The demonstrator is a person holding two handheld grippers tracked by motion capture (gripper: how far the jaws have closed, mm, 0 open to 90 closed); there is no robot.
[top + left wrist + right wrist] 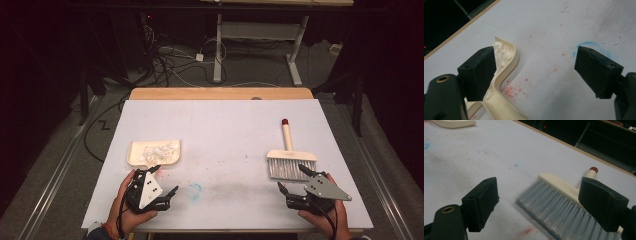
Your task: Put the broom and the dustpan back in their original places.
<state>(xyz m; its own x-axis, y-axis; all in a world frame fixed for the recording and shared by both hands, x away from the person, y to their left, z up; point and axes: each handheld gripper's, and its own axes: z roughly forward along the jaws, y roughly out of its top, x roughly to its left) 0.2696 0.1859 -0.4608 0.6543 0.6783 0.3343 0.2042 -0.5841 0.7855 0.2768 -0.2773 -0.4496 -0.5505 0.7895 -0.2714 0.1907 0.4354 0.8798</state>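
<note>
Dustpan (pixel 154 153), cream and full of white paper scraps (pixel 159 150), lies at the table's (pixel 225 125) left, just ahead of my left gripper (pixel 161 184). Its jaws gape wide and empty. My right gripper (pixel 295 180) is equally open, empty, just short of the brush's (pixel 290 159) grey bristles. If I bump the pan's rim, I'd expect scraps to spill back out.

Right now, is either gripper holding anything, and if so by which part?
Nothing is held. The left gripper is open beside the dustpan, jaws apart with bare table between them. The right gripper is open just short of the brush, not gripping it.
</note>
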